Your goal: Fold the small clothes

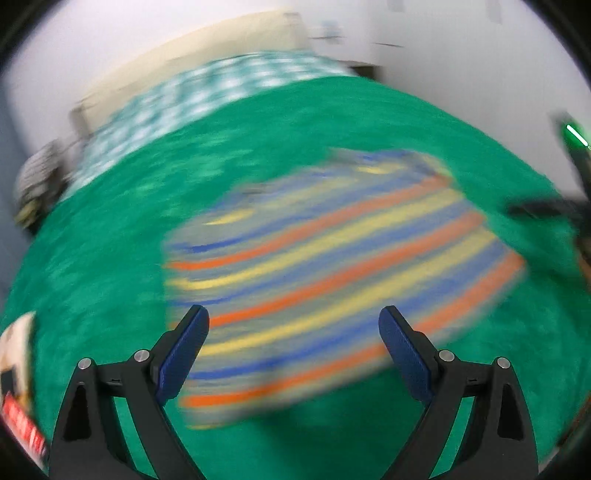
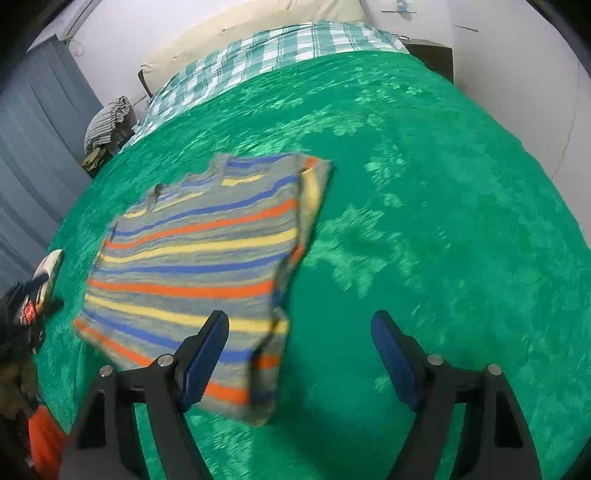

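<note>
A small knitted sweater with grey, blue, yellow and orange stripes (image 2: 199, 266) lies flat on the green blanket (image 2: 424, 221), its right side folded in over the body. My right gripper (image 2: 301, 319) hovers open above the sweater's lower right corner, nothing between its blue pads; the left fingertip (image 2: 218, 332) overlaps the hem in the picture. The left wrist view is smeared by motion. There the sweater (image 1: 332, 273) lies ahead on the blanket (image 1: 110, 229), and my left gripper (image 1: 293, 317) hangs wide open above its near edge, holding nothing.
A green-and-white checked sheet (image 2: 277, 51) and a cream pillow (image 2: 240, 22) lie at the bed's far end. A pile of clothes (image 2: 107, 125) sits beyond the left edge. White and red items (image 2: 44, 280) and orange cloth (image 2: 44, 439) lie at near left. A dark cabinet (image 2: 432, 55) stands far right.
</note>
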